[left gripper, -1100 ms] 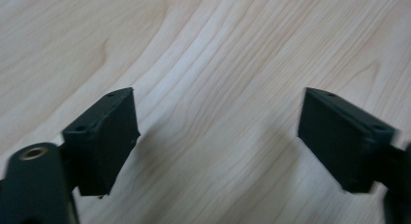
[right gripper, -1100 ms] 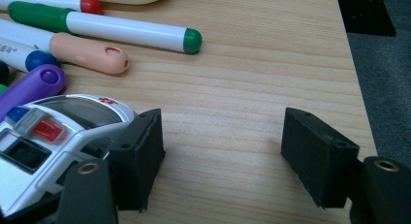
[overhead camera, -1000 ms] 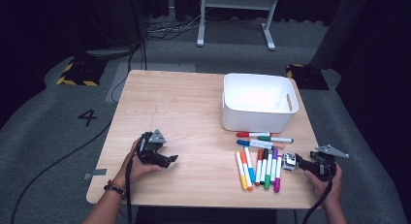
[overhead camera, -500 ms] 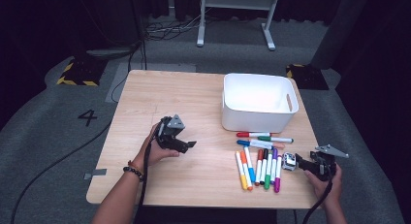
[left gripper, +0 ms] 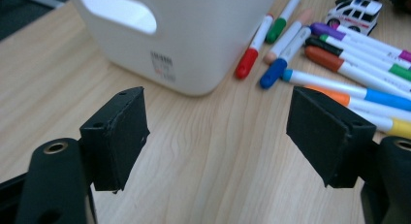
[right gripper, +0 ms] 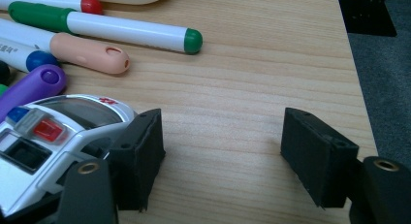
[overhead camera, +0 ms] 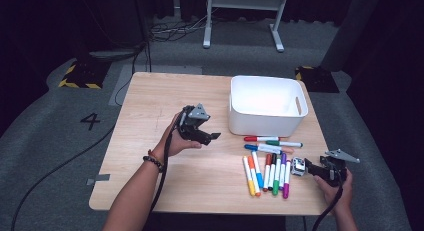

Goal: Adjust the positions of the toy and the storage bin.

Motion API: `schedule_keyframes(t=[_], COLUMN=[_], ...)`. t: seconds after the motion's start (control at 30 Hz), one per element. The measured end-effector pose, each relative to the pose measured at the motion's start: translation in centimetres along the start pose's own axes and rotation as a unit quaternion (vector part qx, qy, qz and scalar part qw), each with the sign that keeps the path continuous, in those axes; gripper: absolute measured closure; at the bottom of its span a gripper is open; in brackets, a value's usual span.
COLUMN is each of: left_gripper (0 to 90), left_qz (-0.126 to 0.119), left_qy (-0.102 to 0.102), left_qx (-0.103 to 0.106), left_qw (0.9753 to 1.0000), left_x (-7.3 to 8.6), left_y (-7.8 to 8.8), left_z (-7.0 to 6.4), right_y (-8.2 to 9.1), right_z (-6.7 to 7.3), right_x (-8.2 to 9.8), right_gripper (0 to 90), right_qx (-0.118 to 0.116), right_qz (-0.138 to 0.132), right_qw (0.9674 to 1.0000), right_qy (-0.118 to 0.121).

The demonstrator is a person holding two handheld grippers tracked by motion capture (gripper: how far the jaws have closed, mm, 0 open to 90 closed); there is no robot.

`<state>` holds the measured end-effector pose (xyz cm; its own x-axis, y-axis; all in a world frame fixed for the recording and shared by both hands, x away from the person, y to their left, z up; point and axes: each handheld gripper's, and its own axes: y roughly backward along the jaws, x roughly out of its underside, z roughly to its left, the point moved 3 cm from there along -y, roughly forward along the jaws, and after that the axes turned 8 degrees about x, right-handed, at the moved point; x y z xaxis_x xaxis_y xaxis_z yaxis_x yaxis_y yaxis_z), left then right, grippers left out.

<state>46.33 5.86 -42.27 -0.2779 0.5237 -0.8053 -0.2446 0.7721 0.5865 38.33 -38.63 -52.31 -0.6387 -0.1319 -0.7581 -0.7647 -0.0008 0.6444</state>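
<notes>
L tongs (overhead camera: 209,136) are held above the wooden surface (overhead camera: 150,121), just left of the white bin (overhead camera: 267,111), and tip toward the markers (overhead camera: 267,166). In the left gripper view the jaws stand wide apart w/ bare wood between them and nothing gripped; they have just been closing a bit, w/ no thing between them. Past them in that view: the bin's side w/ its handle slot, then red (left gripper: 254,49), green (left gripper: 283,18), blue (left gripper: 283,61) and peach markers lying near it.

R tongs (overhead camera: 306,167) sit low at the surface's near right corner, hand (overhead camera: 335,183) behind them. Jaws are wide apart and hold nothing; bare wood lies between them. The small white toy car (right gripper: 48,141) is just beside the left-hand jaw in the right gripper view, outside the gap; can't tell if it touches. In the high view the car (overhead camera: 298,166) lies at the tongs' tip, just right of the marker row.

Markers: two lie crosswise just in front of the bin, the rest side by side nearer the person, betw. the two tongs. A purple one (right gripper: 31,83) lies right by the car. The bin looks empty from above.
</notes>
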Motion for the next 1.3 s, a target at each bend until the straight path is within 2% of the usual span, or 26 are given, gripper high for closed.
schedule_keyframes(t=[0.03, 0.07, 0.13, 0.23, 0.37, 0.5, 0.63, 0.67, 0.8, 0.93, 1.1, 1.2, 1.27, 1.3], left_gripper=[23.7, 23.8, 24.2, 24.3, 24.6, 25.1, 25.6, 25.8, 27.8, 31.7, 35.8, 40.0, 43.0, 44.1], left_qz=[-0.005, 0.002, -0.007, -0.012, -0.008, -0.008, -0.008, -0.008, -0.011, 0.0, 0.025, 0.035, 0.031, 0.047], left_qy=[-0.004, -0.019, -0.024, -0.042, -0.047, -0.057, -0.062, -0.067, -0.063, -0.06, -0.067, -0.057, -0.055, -0.059], left_qx=[-0.005, -0.006, 0.0, 0.002, 0.014, 0.011, 0.018, 0.013, 0.017, 0.035, 0.039, 0.047, 0.045, 0.044], left_qw=[1.0, 0.9998, 0.9997, 0.999, 0.9987, 0.9983, 0.9979, 0.9976, 0.9978, 0.9976, 0.9967, 0.9966, 0.997, 0.9962], left_x=[-0.6, -1.1, -2.2, -3.6, -5.2, -6.4, -7.6, -7.8, -8.5, -8.9, -8.9, -8.9, -8.9, -8.9], left_y=[-0.1, 0.0, 0.0, -0.2, -0.7, -1.7, -2.4, -2.7, -3.7, -4.8, -6.5, -7.0, -7.3, -7.7], left_z=[0.0, 0.1, 0.0, -0.1, -0.4, -0.5, -0.5, -0.5, -0.3, -0.1, 0.1, 0.3, 0.4, 0.6], right_y=[0.0, 0.0, 0.0, 0.0, 0.0, 0.0, 0.0, 0.0, 0.0, 0.0, 0.0, 0.0, 0.0, 0.0], right_z=[0.0, 0.0, 0.0, 0.0, 0.0, 0.0, 0.0, 0.0, 0.0, 0.0, 0.0, 0.0, 0.0, 0.0], right_x=[0.0, 0.0, 0.0, 0.0, 0.0, 0.0, 0.0, 0.0, 0.0, 0.0, 0.0, 0.0, 0.0, 0.0], right_gripper=[31.9, 31.9, 31.9, 31.9, 31.9, 31.9, 32.0, 32.0, 32.0, 32.0, 32.1, 32.2, 32.2, 32.2], right_qx=[0.0, 0.0, 0.0, 0.0, 0.0, 0.0, 0.0, 0.0, 0.0, -0.001, -0.002, -0.002, -0.003, -0.003], right_qz=[0.0, 0.0, 0.0, 0.0, 0.0, 0.0, 0.0, 0.0, 0.0, 0.0, 0.0, 0.0, 0.0, 0.0], right_qw=[1.0, 1.0, 1.0, 1.0, 1.0, 1.0, 1.0, 1.0, 1.0, 1.0, 1.0, 1.0, 1.0, 1.0], right_qy=[0.0, 0.0, 0.0, 0.0, 0.0, 0.0, 0.0, 0.0, 0.0, 0.001, 0.001, 0.001, 0.001, 0.001])
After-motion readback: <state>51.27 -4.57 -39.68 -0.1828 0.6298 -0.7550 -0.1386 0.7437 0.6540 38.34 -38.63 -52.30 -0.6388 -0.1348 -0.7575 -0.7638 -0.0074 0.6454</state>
